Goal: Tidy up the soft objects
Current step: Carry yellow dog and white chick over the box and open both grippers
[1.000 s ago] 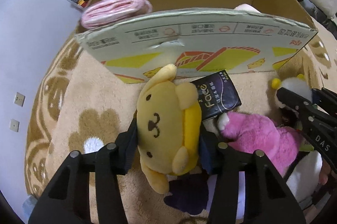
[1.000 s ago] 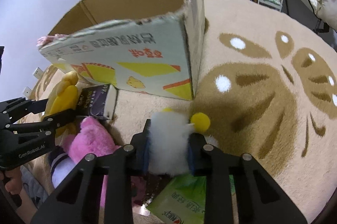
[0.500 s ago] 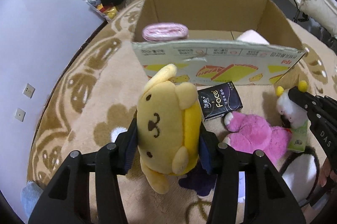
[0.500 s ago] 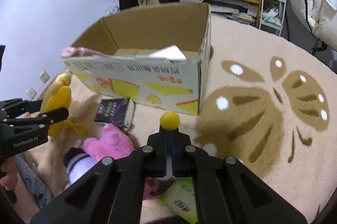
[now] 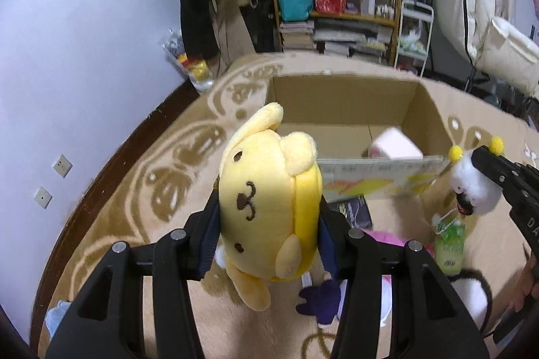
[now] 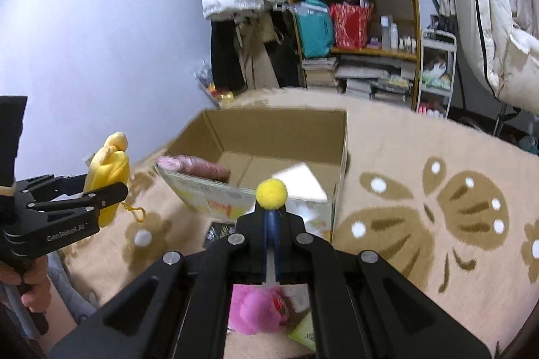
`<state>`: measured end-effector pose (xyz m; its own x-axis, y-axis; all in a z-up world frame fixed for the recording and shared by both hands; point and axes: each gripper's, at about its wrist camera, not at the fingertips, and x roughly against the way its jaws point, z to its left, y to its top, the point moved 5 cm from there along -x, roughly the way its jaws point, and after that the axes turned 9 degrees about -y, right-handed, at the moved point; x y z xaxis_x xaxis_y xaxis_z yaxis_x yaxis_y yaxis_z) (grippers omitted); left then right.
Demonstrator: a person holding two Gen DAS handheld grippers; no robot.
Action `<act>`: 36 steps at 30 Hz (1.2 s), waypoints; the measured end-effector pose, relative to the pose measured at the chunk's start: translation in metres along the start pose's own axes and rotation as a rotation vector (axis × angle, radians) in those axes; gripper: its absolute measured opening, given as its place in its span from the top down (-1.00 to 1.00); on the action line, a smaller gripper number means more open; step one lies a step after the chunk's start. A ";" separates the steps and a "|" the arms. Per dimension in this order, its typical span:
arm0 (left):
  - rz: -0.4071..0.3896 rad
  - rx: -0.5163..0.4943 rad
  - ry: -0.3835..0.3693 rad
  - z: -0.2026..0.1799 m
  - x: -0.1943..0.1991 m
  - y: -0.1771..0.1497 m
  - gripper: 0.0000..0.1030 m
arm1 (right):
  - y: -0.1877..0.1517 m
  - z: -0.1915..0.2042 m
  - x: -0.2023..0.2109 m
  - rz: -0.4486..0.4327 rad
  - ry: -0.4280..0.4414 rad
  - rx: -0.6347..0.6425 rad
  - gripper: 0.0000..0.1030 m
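Two tools are raised above the patterned rug (image 5: 128, 224), each gripping a soft toy. The left tool (image 5: 267, 237) is partly open, its pads pressed on the sides of a yellow dog plush (image 5: 266, 207). The right tool (image 6: 271, 234) is closed nearly flat on a small white plush (image 5: 473, 187) with yellow pom-poms (image 6: 271, 193). At twelve o'clock sits the open cardboard box (image 5: 340, 104), holding a pink roll (image 6: 195, 168). A pink plush (image 6: 257, 308) lies on the rug at six o'clock.
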<state>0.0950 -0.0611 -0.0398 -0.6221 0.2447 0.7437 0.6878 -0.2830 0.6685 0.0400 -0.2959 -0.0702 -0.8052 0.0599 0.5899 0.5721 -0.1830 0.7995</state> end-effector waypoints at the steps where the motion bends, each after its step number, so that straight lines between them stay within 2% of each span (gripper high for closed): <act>1: -0.012 0.005 -0.004 0.003 0.003 0.005 0.05 | 0.005 0.000 0.004 -0.013 0.005 0.000 0.93; 5: -0.049 0.014 -0.017 0.006 0.010 0.024 0.05 | 0.029 0.002 0.017 -0.061 0.018 0.004 0.93; 10: -0.068 0.039 -0.086 0.003 0.013 0.040 0.05 | 0.061 0.003 0.022 -0.097 0.014 0.014 0.93; 18: -0.084 -0.032 -0.049 -0.007 -0.001 0.068 0.05 | 0.095 0.009 0.004 -0.109 0.035 0.036 0.93; 24: -0.104 -0.066 -0.075 -0.012 -0.014 0.091 0.04 | 0.111 0.005 -0.013 -0.116 0.050 0.027 0.93; 29: -0.105 -0.090 -0.063 -0.016 -0.036 0.108 0.03 | 0.117 0.001 -0.031 -0.100 0.048 0.026 0.93; 36: -0.007 -0.086 -0.114 -0.019 -0.076 0.100 -0.03 | 0.100 -0.004 -0.070 0.000 0.050 0.026 0.93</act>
<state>0.2040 -0.1260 -0.0300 -0.5767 0.3491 0.7386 0.6461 -0.3583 0.6739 0.1531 -0.3225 -0.0316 -0.8116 0.0103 0.5842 0.5756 -0.1576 0.8024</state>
